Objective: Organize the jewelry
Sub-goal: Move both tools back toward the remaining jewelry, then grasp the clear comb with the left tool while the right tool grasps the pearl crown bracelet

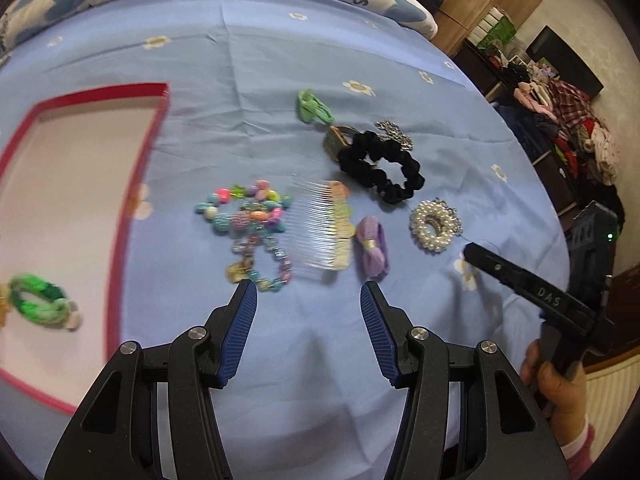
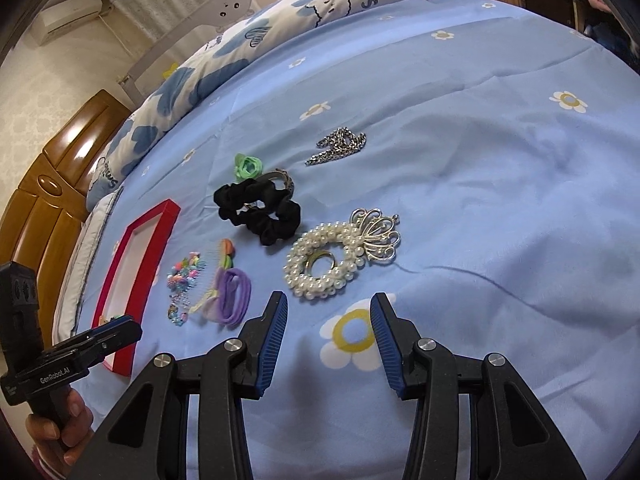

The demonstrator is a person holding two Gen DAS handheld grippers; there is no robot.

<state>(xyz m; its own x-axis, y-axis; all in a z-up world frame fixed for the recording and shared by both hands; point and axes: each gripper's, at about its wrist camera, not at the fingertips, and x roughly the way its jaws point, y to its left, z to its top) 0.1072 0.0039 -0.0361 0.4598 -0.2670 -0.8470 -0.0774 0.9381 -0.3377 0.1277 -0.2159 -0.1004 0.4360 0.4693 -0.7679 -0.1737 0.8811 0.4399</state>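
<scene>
Both tools stand nearest the lens: the left tool (image 1: 308, 292) is spread wide and holds nothing, and the right tool (image 2: 329, 304) is likewise wide and empty, each hovering over the blue bed sheet (image 1: 320, 360).

Far left of the left tool lies the red tray (image 1: 158, 120), with a green braided band (image 1: 34, 300) already inside. Just ahead of its left finger sit the beaded bracelets (image 1: 248, 224). Directly ahead between the fingers is the clear hair comb (image 1: 320, 228), and ahead of the right finger the purple hair tie (image 1: 374, 246). Further ahead lie the green hair tie (image 1: 312, 107) and black scrunchie (image 1: 380, 168). Ahead and left of the right tool rests the pearl ring with crown charm (image 2: 332, 264); the silver chain (image 2: 340, 145) lies far ahead.

Judged risks: the bracelets overlap, so one grasp may drag both; the comb touches its neighbours and may shift them; soft bedding may be pinched with any item.
</scene>
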